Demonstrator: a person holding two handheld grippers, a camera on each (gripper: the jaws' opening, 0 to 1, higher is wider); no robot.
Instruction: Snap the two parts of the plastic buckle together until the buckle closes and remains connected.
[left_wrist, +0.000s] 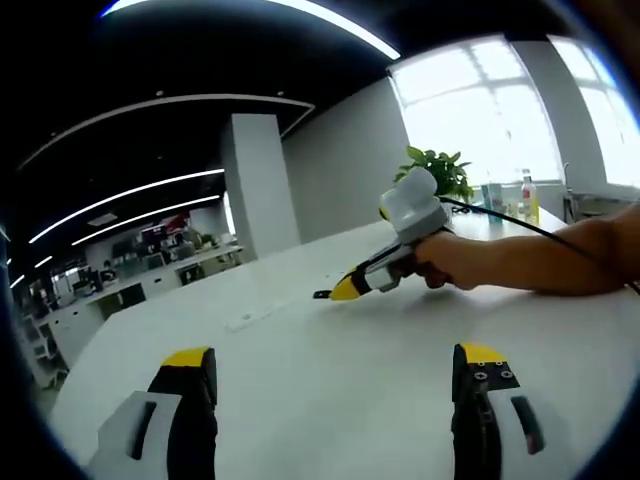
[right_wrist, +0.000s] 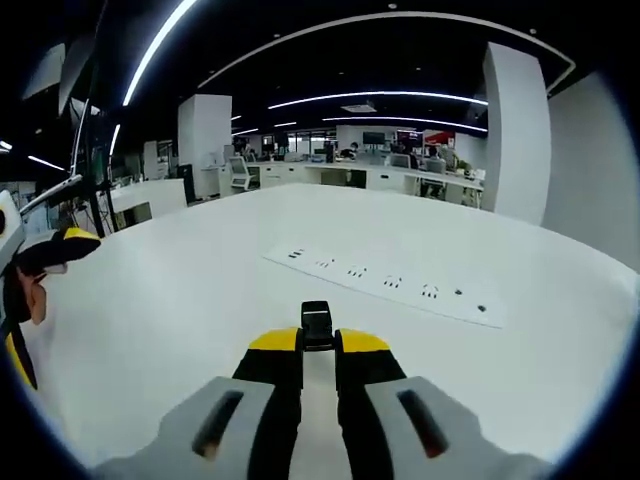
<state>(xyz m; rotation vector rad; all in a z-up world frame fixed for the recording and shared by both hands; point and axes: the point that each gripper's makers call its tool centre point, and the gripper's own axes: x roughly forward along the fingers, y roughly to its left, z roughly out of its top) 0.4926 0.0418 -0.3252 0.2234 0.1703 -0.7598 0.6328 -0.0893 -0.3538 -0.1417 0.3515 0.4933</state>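
Right now your right gripper (right_wrist: 318, 352) pinches one black buckle part (right_wrist: 316, 327) just above the white table (right_wrist: 200, 290), ready for mating; your left gripper (left_wrist: 335, 372) gapes wide with nothing in it, presumably waiting for the other half

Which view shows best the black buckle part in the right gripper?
The right gripper view: the black buckle part sits close, clamped at the tips of the right gripper. In the left gripper view it is only a small dark tip beyond that gripper's yellow jaws.

Both views skim low over one shared white table (left_wrist: 300, 340)
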